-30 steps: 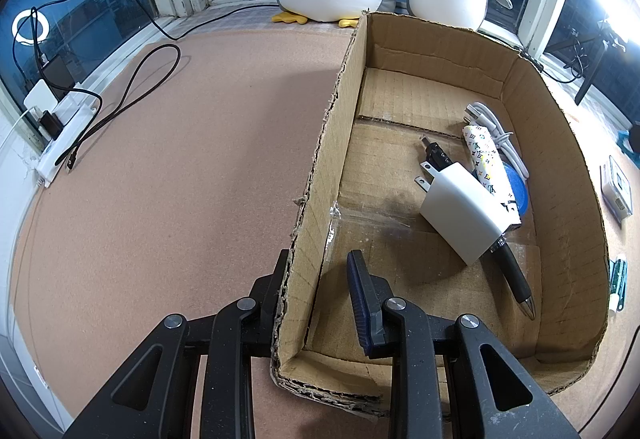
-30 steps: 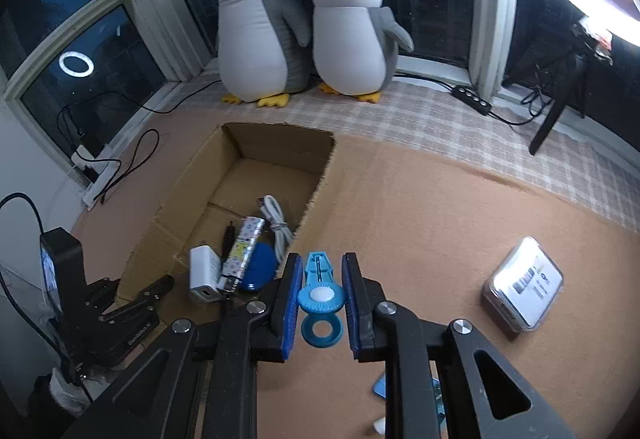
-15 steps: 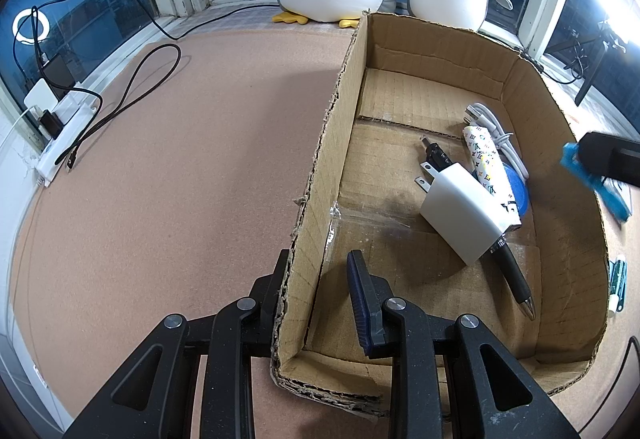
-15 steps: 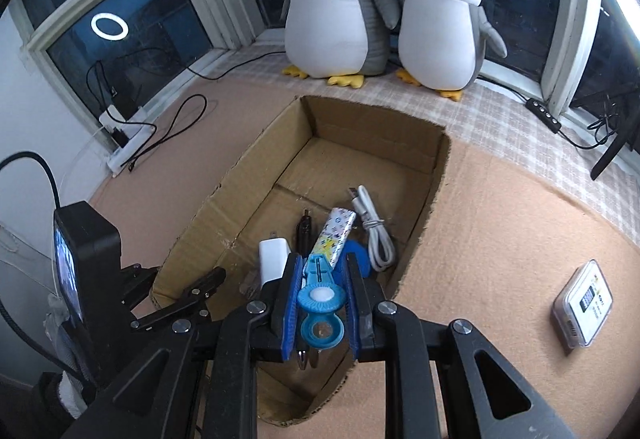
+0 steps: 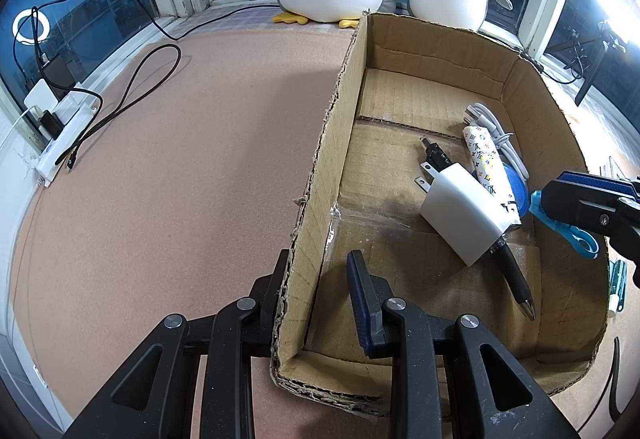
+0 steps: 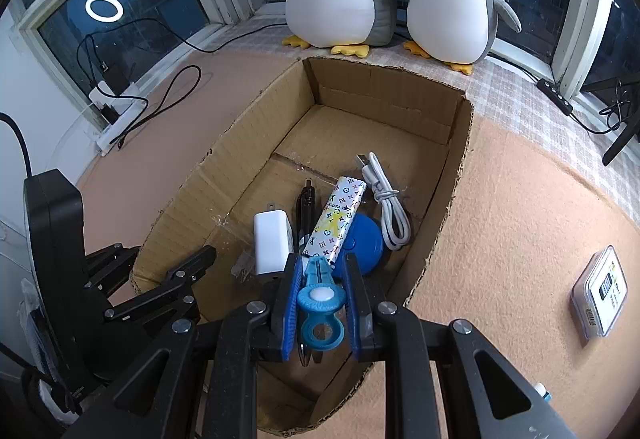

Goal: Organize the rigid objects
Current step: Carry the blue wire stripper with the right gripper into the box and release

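Blue clip (image 6: 319, 293) sits clenched in my right claw (image 6: 320, 299), long axis along the fingers, above the cardboard box (image 6: 456, 175) near end, lower centre; left claw (image 5: 320, 303) pinches box wall.

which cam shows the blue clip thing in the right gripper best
The right wrist view: the blue clip sits centred between the right gripper's pads, ring and white button clear. The left wrist view catches only its edge, mostly hidden behind the gripper.
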Demonstrator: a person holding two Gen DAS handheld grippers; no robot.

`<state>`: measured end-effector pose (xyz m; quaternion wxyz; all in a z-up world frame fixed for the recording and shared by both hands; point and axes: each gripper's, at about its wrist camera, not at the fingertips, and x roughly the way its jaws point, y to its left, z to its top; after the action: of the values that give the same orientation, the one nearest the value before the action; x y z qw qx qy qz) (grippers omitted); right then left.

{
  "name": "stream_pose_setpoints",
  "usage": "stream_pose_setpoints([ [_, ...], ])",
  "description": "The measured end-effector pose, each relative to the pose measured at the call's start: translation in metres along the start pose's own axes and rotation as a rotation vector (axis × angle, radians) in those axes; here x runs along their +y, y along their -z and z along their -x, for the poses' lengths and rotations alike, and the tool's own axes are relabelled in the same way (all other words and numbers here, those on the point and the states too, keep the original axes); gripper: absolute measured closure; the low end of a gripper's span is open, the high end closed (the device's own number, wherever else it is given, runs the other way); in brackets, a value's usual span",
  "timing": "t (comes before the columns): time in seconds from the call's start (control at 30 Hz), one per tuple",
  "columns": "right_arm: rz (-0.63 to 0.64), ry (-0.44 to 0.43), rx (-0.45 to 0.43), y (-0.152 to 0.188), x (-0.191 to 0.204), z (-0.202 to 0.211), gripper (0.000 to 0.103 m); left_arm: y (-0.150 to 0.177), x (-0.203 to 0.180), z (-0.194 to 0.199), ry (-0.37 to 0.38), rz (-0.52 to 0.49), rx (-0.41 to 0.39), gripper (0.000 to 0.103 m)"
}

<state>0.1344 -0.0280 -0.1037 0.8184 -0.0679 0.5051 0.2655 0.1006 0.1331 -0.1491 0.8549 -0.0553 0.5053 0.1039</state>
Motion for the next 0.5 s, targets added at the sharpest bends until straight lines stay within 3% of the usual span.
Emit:
stream_pose_setpoints([
  [0.23, 0.006, 0.013, -0.011, -0.0013, 0.0032, 0.0016, 0.084, 0.0002, -0.0001, 0.0, 0.0, 0.0, 0.0, 0.075],
  [0.37, 0.016, 0.021, -0.015, -0.0017, 0.0046, 0.0029, 0.066, 0.0004, -0.0002, 0.0, 0.0, 0.0, 0.0, 0.075],
  [0.5, 0.014, 0.013, -0.019, -0.002, 0.0045, 0.0054, 0.066, 0.0004, -0.0002, 0.0, 0.0, 0.001, -0.001, 0.075],
])
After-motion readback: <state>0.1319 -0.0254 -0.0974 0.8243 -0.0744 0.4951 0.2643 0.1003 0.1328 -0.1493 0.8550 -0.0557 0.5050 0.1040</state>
